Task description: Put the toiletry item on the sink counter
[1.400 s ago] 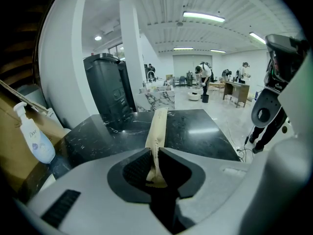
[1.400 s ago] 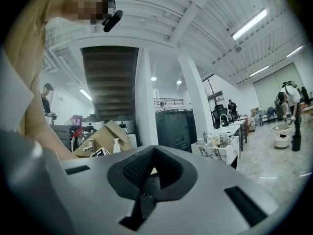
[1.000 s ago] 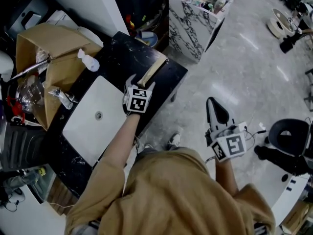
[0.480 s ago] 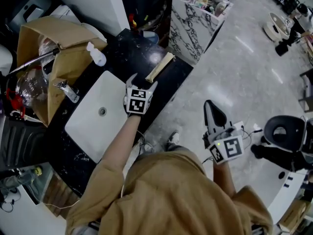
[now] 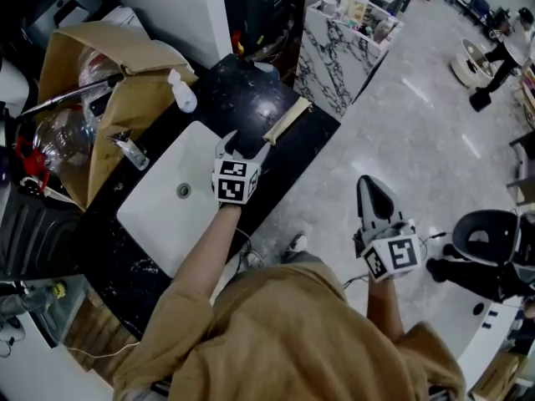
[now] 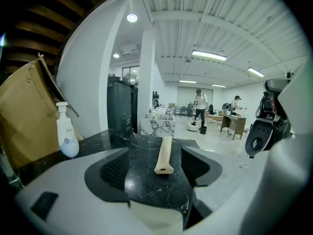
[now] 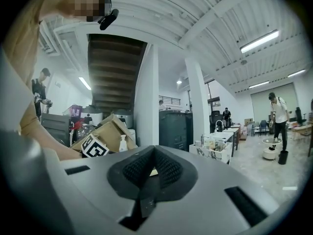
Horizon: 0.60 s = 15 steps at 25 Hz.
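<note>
A long cream tube (image 5: 287, 121) lies flat on the black marble sink counter (image 5: 251, 98), near its front right edge. My left gripper (image 5: 245, 144) hovers just short of the tube's near end, over the counter beside the basin. Its jaws are wide apart and closing, with nothing between the pads. In the left gripper view the tube (image 6: 163, 155) shows ahead on the counter, framed by the left gripper (image 6: 155, 153) and untouched. My right gripper (image 5: 374, 192) hangs off to the right over the floor. It is shut and empty, as the right gripper (image 7: 153, 153) view also shows.
A white sink basin (image 5: 159, 215) with a chrome faucet (image 5: 132, 150) fills the counter's middle. A white pump bottle (image 5: 184, 92) stands at the back beside an open cardboard box (image 5: 109, 65). A marble cabinet (image 5: 347, 36) stands beyond the counter; a black chair (image 5: 485, 241) is at right.
My left gripper has drawn back a little from the cream tube, which stays lying on the counter. The right gripper keeps its place, still shut.
</note>
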{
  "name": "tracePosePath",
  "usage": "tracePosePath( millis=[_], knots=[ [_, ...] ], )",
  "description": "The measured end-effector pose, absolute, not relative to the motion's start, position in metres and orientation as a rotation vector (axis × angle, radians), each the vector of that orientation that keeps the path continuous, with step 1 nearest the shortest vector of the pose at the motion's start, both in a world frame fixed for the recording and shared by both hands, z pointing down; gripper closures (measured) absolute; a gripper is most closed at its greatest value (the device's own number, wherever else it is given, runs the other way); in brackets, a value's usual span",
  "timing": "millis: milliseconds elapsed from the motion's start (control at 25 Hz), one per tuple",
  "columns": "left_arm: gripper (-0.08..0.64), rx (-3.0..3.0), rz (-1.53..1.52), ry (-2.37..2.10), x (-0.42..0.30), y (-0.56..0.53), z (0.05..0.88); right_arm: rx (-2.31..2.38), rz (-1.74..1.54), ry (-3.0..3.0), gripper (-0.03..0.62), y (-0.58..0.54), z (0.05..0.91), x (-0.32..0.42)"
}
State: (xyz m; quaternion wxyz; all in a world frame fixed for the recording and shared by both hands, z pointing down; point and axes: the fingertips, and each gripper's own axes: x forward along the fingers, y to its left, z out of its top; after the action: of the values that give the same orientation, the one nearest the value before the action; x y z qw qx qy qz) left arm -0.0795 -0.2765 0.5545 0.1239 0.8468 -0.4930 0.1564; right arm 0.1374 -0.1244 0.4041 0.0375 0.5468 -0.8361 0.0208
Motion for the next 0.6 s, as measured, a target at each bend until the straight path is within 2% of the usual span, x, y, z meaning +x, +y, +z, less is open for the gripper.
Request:
tracePosePath(
  millis=[120, 240, 360, 480, 600],
  knots=[
    [0.241, 2.492, 0.432, -1.448, -0.090, -0.273, 0.541, 1.686, 0.064, -2.585, 0.588, -0.130, 0.396, 0.131],
    [0.287, 2.526, 0.395, -1.458, -0.097, -0.273, 0.520, 1.662, 0.099, -2.662, 0.588, -0.136, 0.387, 0.116],
    [0.369, 2.555, 0.325, -1.460, -0.101, -0.271, 0.498, 1.633, 0.089, -2.695, 0.588, -0.140, 0.382, 0.104],
    [0.519, 2.599, 0.244, -1.464, -0.102, -0.270, 0.470, 1.620, 0.067, -2.702, 0.588, -0.148, 0.376, 0.103],
    [0.551, 2.627, 0.121, -1.484, -0.105, -0.269, 0.433, 1.625, 0.034, -2.706, 0.588, -0.159, 0.366, 0.111]
  ],
)
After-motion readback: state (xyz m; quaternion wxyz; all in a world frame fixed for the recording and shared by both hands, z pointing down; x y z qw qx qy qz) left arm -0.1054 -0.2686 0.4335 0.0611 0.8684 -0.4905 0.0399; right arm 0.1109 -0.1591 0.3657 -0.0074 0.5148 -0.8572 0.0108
